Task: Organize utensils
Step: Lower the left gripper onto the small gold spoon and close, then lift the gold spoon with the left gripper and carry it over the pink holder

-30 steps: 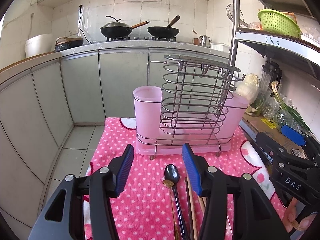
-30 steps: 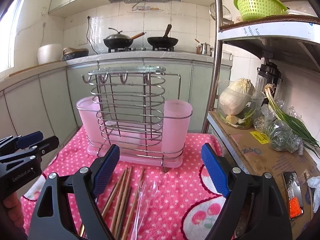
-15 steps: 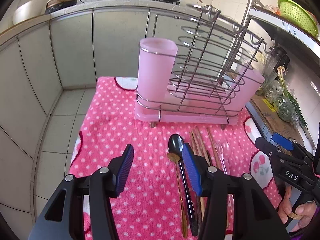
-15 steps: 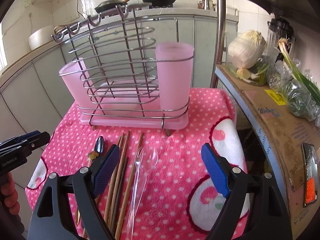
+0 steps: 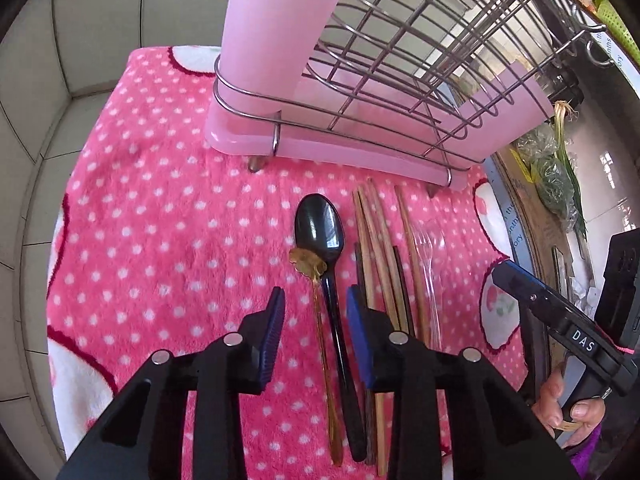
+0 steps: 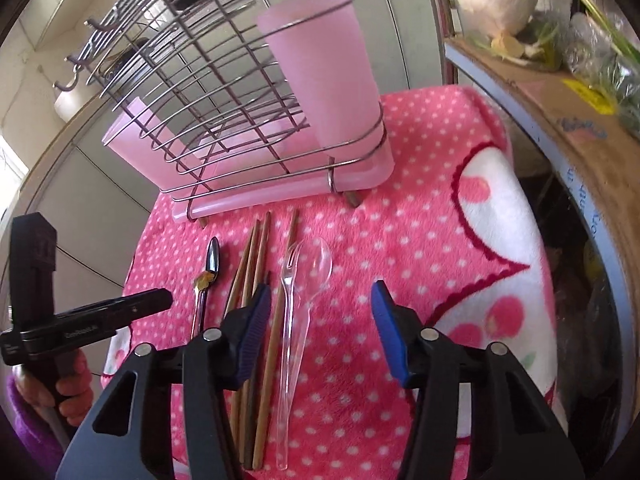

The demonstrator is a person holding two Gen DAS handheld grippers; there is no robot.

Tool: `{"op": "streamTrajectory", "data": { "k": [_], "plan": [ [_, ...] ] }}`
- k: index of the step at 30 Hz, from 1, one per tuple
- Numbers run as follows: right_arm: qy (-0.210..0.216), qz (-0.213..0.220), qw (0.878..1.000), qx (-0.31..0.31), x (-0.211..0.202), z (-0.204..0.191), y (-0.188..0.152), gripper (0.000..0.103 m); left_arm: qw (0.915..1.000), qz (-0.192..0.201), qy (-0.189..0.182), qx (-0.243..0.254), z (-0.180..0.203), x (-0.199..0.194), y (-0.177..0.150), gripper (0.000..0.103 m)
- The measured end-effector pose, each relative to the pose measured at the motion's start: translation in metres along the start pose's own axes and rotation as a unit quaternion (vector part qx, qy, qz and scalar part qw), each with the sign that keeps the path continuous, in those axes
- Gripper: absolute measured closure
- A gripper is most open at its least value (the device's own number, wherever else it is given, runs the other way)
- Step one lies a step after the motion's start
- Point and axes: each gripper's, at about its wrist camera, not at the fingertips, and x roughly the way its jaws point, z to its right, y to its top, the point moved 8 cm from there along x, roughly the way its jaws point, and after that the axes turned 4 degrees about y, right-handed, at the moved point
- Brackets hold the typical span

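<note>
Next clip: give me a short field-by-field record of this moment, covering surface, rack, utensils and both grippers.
surface: pink dotted cloth
rack: wire rack with pink cups, standing behind the utensils
utensils: black spoon, gold spoon, wooden chopsticks, clear fork and clear spoon, all lying on the cloth
left gripper: jaws closing, both spoon handles between them, pads not touching
right gripper: jaws closing around the clear handles, no contact

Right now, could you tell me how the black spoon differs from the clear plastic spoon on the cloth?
The black spoon is opaque and dark; the clear plastic spoon is see-through. The black spoon lies left of the wooden chopsticks, beside a gold spoon; the clear plastic spoon lies right of them, beside a clear fork. Both lie flat, bowls toward the pink rack.
</note>
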Motion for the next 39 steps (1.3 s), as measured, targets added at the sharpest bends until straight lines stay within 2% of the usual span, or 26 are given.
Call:
{"op": "streamTrajectory", "data": {
  "k": [3,5,8,11,13,18,25,28,32,39],
  "plan": [
    [0.005,-0.003,1.0,0.012,0.0,0.005,0.001,0.051,0.9997,-0.021,-0.01,-0.009,-0.002,0.016,0.001,0.085],
    [0.003,-0.003,1.0,0.015,0.001,0.008,0.001,0.051,0.999,-0.034,-0.021,-0.018,-0.002,0.025,0.001,0.085],
    [0.002,-0.006,1.0,0.017,0.004,0.01,0.001,0.051,0.9991,-0.036,-0.018,-0.016,-0.003,0.034,0.003,0.085],
    [0.0,-0.009,1.0,0.016,0.006,0.009,0.002,0.051,0.999,-0.037,-0.025,-0.011,0.0,0.039,0.003,0.089],
    [0.0,-0.01,1.0,0.016,0.008,0.009,0.002,0.051,0.9988,-0.036,-0.032,-0.008,0.002,0.04,0.004,0.099],
    [-0.003,-0.013,1.0,0.017,0.01,0.01,0.003,0.051,0.9989,-0.037,-0.029,-0.004,-0.008,0.035,0.003,0.098],
    [-0.004,-0.017,1.0,0.015,0.013,0.008,0.001,0.051,0.9989,-0.043,-0.007,0.019,-0.004,0.035,0.003,0.095],
    [0.001,-0.018,1.0,0.019,0.012,0.01,0.001,0.051,0.9987,-0.045,-0.018,0.014,-0.001,0.035,0.003,0.1],
    [0.001,-0.017,1.0,0.024,0.011,0.014,0.0,0.051,0.9988,-0.037,-0.034,0.003,-0.005,0.033,0.001,0.101],
    [0.002,-0.017,1.0,0.024,0.01,0.012,0.0,0.051,0.9997,-0.012,-0.02,-0.007,-0.028,0.009,0.003,0.103]
  ]
}}
